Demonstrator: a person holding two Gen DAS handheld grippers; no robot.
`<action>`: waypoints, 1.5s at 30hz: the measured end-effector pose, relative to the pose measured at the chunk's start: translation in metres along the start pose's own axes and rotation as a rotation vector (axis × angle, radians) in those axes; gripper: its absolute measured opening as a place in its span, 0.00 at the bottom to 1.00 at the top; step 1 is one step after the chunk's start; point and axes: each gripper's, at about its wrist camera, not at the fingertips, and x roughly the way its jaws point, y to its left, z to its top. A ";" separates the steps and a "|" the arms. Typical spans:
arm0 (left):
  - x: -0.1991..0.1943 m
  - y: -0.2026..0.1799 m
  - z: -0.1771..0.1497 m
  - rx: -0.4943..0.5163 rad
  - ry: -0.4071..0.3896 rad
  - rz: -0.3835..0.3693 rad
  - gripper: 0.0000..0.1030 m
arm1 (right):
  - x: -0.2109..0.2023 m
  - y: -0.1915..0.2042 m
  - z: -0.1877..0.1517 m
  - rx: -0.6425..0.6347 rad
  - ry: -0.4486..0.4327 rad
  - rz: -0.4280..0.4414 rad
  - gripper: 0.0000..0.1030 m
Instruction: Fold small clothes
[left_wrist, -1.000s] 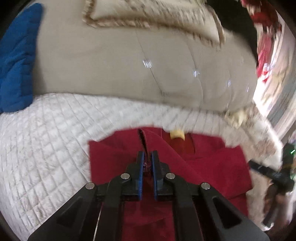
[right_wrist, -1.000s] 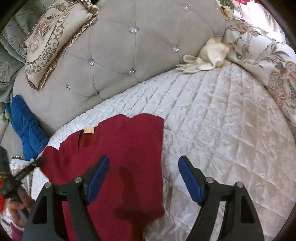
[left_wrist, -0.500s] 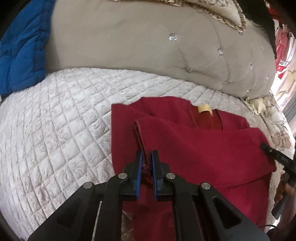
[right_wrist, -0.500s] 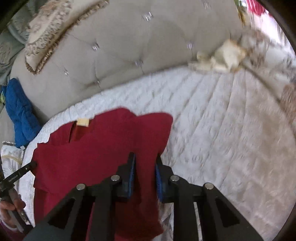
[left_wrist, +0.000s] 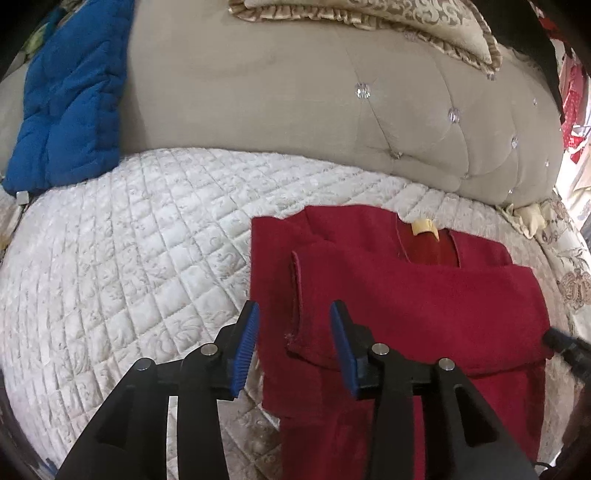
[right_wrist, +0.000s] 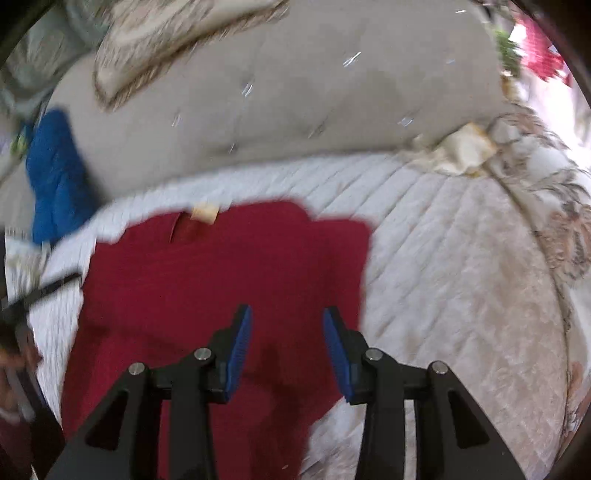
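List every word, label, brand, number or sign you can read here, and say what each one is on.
No text can be read in either view.
Neck tag on the red garment: a small pale yellow label, with no print that can be made out; in the right wrist view it is blurred.
The quilted white cover, the blue cushion and the tufted beige backrest show no lettering.

The bed has a white quilted cover (left_wrist: 129, 240) with little squares sewn in; a red top (left_wrist: 424, 295) lies flat on it, partly folded, with a small tan tag (left_wrist: 424, 226) by its neck; a blue padded cloth (left_wrist: 70, 96) sits at the far left edge, against the grey buttoned headboard (left_wrist: 295, 99).
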 end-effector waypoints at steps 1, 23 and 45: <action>0.004 -0.001 -0.001 0.003 0.006 0.003 0.17 | 0.009 0.000 -0.002 0.001 0.036 -0.025 0.39; 0.039 0.000 -0.003 0.019 0.058 0.017 0.20 | 0.034 -0.004 0.054 0.035 -0.051 -0.095 0.48; -0.056 0.023 -0.074 0.040 0.053 -0.041 0.20 | -0.054 -0.019 -0.054 0.172 0.026 0.030 0.70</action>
